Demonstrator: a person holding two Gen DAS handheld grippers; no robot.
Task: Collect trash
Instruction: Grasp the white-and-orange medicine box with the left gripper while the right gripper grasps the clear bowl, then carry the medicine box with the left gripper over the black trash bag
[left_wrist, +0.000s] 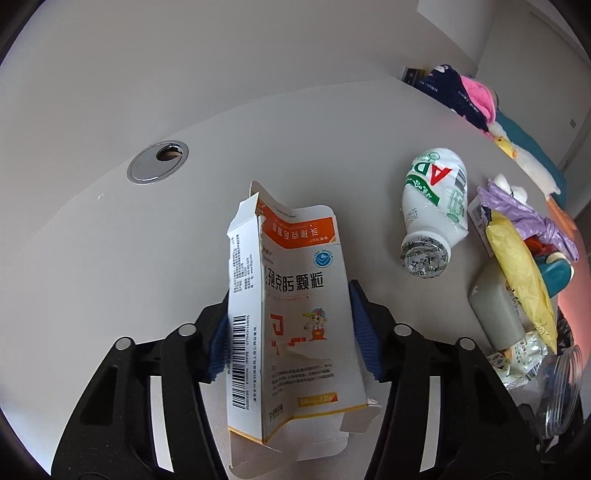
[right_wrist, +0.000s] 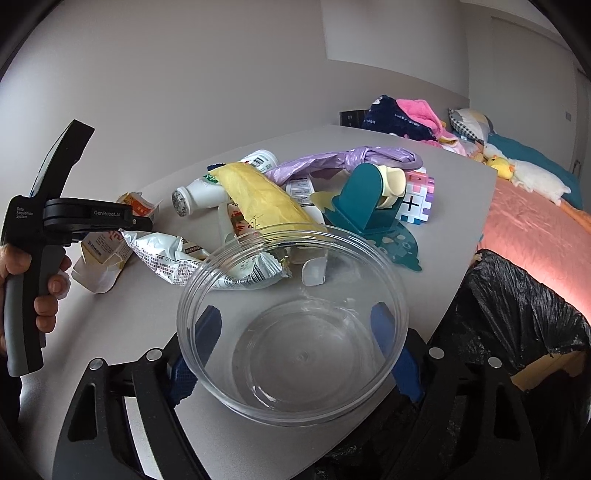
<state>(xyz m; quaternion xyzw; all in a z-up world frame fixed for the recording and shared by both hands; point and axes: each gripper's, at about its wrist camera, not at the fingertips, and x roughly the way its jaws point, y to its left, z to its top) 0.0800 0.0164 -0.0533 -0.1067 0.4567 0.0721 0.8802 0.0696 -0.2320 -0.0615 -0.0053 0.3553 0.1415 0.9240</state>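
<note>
My left gripper (left_wrist: 291, 328) is shut on a flattened white and orange medicine box (left_wrist: 291, 314), held above the white table (left_wrist: 110, 240); the box also shows in the right wrist view (right_wrist: 107, 251) under the left gripper (right_wrist: 142, 221). My right gripper (right_wrist: 295, 328) is shut on a clear plastic bowl (right_wrist: 295, 332) at the table's near edge. A white AD drink bottle (left_wrist: 436, 206) lies on its side, also visible in the right wrist view (right_wrist: 207, 192). A yellow wrapper (right_wrist: 266, 199), a silver snack bag (right_wrist: 177, 258) and a purple plastic bag (right_wrist: 347, 158) lie beside it.
A bin with a black liner (right_wrist: 517, 310) stands right of the table. A teal dispenser (right_wrist: 365, 199) and a checkered cube (right_wrist: 417, 199) sit on the table. A round cable grommet (left_wrist: 158, 166) is at the back left. A bed with plush toys (right_wrist: 532, 177) lies beyond.
</note>
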